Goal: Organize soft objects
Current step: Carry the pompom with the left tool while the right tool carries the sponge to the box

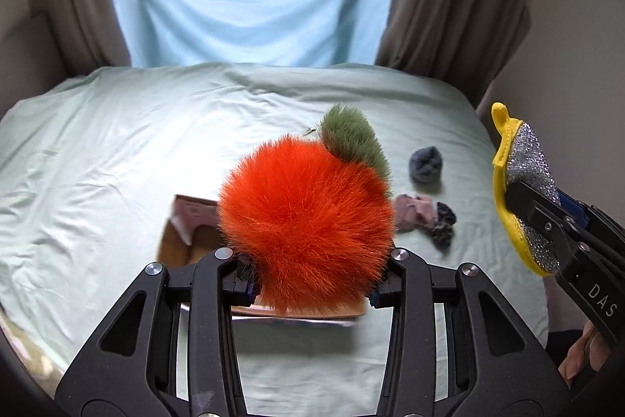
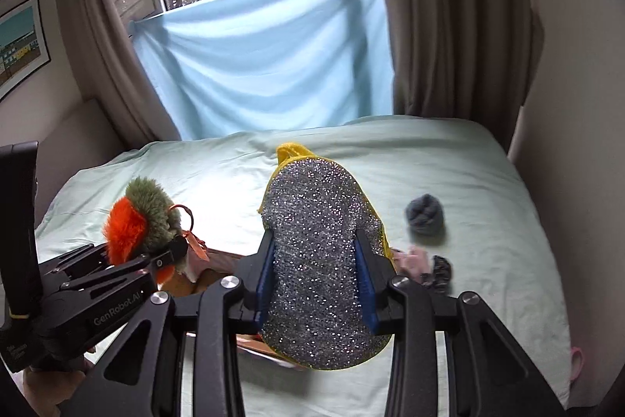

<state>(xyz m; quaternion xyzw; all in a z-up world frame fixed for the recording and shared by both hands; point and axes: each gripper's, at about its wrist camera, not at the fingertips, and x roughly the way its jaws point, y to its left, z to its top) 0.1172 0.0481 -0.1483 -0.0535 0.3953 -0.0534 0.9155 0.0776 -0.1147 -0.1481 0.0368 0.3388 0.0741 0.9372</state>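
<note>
An orange pom-pom with a green tuft is being clamped between the left gripper's fingers, raised over a cardboard box on the bed sheet. A silver scrubber pad with yellow edging is being squeezed by the right gripper. A grey ball, pink cloth and dark scrunchie are lying on the sheet just right of the box.
</note>
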